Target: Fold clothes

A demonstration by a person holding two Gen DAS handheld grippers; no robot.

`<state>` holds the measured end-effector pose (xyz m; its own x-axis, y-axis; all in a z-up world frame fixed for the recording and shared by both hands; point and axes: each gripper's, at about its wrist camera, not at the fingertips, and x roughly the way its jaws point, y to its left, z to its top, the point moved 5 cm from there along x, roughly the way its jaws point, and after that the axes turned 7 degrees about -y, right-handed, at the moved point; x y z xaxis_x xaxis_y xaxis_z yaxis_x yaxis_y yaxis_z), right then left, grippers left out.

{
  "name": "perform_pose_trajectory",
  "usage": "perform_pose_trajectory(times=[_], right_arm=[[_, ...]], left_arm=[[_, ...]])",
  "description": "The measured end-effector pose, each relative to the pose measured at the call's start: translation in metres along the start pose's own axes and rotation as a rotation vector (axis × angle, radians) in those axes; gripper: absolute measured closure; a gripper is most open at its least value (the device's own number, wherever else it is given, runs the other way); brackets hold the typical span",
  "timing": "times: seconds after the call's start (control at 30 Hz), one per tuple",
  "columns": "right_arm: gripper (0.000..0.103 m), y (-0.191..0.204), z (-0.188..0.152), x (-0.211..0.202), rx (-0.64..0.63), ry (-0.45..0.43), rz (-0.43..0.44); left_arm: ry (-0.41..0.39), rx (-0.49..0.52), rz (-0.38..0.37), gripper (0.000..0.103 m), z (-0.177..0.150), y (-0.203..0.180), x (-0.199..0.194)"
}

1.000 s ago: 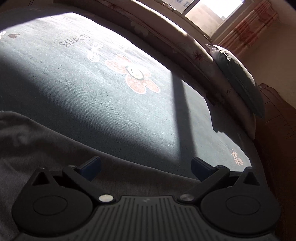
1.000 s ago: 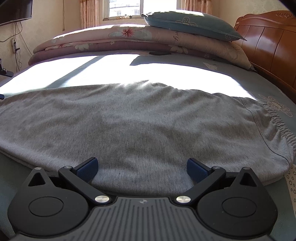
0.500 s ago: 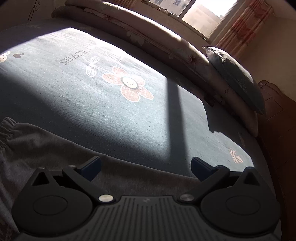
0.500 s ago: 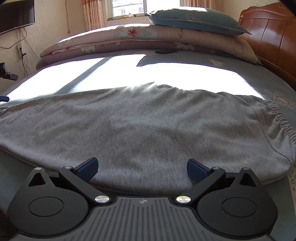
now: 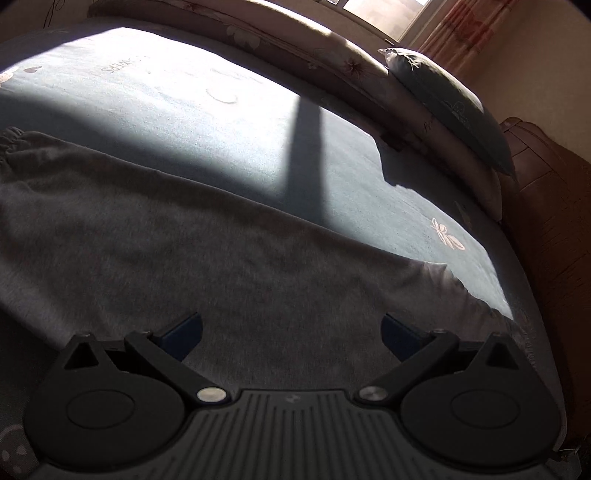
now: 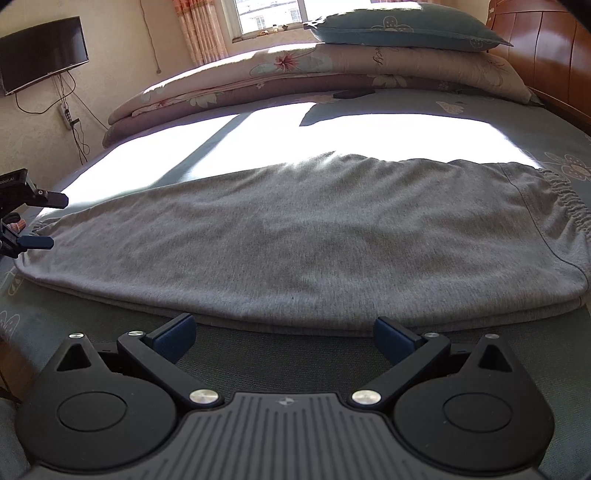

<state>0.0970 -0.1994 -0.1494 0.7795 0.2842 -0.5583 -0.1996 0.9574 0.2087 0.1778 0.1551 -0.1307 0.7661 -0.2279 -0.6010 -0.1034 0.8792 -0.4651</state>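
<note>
Grey sweatpants (image 6: 303, 236) flat, doubled lengthwise on bed; both tongs (image 5: 291, 332) (image 6: 284, 332) released.

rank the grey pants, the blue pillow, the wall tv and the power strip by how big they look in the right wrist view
1. grey pants, by far the largest, though nearest the camera
2. blue pillow
3. wall tv, somewhat smaller than the pillow; fisheye edge makes this unsure
4. power strip, tiny

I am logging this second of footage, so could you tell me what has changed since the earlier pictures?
The right gripper has backed off the trousers to their near edge. The left gripper has moved further over them. Nothing was gripped or released; both stay open, and the trousers lie flat as before.
</note>
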Motion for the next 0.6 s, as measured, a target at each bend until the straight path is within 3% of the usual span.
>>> perform_pose_trajectory(times=[0.2,0.33,0.47,0.6], right_arm=[[0.0,-0.009,-0.005,-0.015,0.035,-0.003,-0.01],[0.0,-0.018,-0.014,-0.01,0.086,0.049,-0.023],[0.0,-0.025,-0.02,-0.005,0.135,0.061,-0.025],[0.0,-0.024,-0.019,-0.004,0.125,0.065,-0.029]], left_arm=[[0.035,-0.067,-0.018,0.001,-0.025,-0.002,0.017],[0.018,-0.086,-0.035,0.001,-0.017,0.006,0.004],[-0.071,-0.144,-0.058,0.001,0.017,0.034,-0.034],[-0.193,-0.306,-0.057,0.001,0.056,0.096,-0.078]])
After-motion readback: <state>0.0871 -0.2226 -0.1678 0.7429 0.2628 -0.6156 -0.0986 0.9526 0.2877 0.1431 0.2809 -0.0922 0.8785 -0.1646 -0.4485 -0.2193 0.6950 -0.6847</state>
